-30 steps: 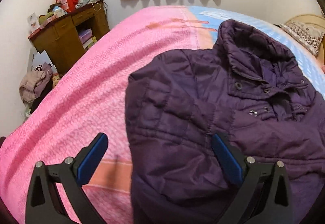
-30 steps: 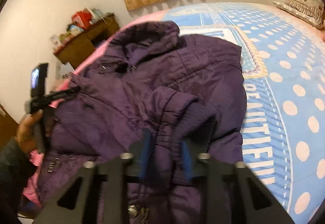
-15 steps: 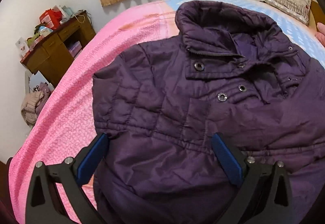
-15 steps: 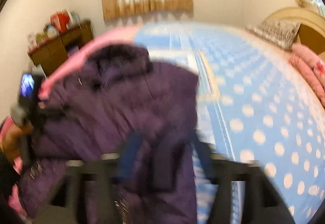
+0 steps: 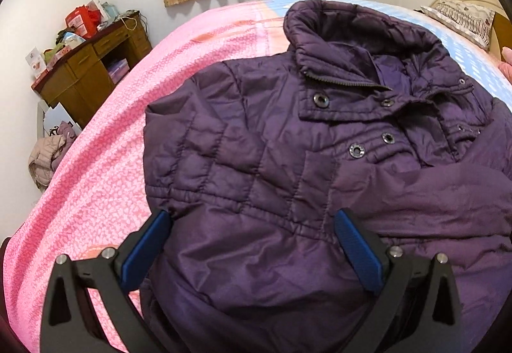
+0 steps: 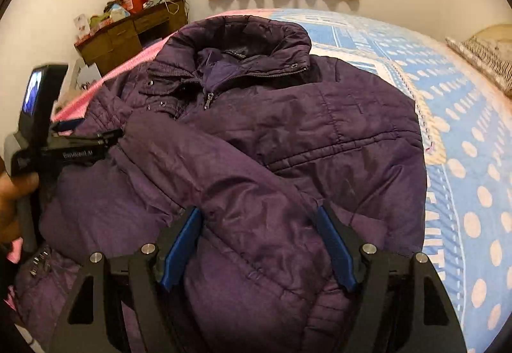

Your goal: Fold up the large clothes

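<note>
Purple jacket lies front-up on the bed, one sleeve folded across. Left gripper and right gripper both spread wide, holding nothing.

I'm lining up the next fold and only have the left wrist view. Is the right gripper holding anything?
Observer: No. The right gripper is open, its jaws spread to either side of the sleeve that lies diagonally across the jacket.
Operator: Where does that sleeve run?
Observer: From near the right gripper up toward the left gripper, across the jacket's front.
Operator: My view cuts off the jacket's far side. What is under it there?
Observer: The blue polka-dot bedspread; the jacket's edge ends on it.
Operator: Is the zipper done up?
Observer: The zipper pull sits just below the open collar.
</note>
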`<state>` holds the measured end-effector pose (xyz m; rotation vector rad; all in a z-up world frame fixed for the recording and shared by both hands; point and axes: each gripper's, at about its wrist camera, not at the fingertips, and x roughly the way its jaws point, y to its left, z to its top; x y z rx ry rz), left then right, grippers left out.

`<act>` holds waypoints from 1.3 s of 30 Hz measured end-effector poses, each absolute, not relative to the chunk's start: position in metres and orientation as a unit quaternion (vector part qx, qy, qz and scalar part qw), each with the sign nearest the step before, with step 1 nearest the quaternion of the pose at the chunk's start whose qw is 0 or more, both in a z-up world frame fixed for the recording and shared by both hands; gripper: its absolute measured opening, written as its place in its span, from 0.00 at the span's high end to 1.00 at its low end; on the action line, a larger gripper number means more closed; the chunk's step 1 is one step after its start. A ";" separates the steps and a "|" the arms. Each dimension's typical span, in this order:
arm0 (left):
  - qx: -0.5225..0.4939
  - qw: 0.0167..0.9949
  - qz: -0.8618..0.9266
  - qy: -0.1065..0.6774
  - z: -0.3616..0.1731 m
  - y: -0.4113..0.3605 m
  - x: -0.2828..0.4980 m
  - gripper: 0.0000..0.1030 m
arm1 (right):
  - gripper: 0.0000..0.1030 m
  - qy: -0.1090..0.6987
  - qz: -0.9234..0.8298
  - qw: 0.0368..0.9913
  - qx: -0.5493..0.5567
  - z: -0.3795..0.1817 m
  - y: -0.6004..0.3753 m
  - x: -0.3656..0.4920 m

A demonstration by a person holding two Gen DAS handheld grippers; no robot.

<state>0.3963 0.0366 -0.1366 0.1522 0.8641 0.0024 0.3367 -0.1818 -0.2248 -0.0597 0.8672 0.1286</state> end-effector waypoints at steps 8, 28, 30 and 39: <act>0.079 0.907 0.009 0.413 -0.138 0.036 0.395 0.00 | 0.28 0.427 0.049 0.902 -0.046 -0.228 -0.177 0.332; 0.103 0.905 0.027 0.411 -0.136 0.026 0.393 0.00 | 0.27 0.426 0.024 0.900 -0.091 -0.232 -0.164 0.334; 0.108 0.905 0.030 0.411 -0.136 0.023 0.392 0.00 | 0.27 0.425 0.024 0.901 -0.090 -0.232 -0.164 0.334; 0.042 0.912 0.002 0.408 -0.078 0.013 0.365 0.00 | 0.27 0.422 0.028 0.903 -0.080 -0.232 -0.167 0.334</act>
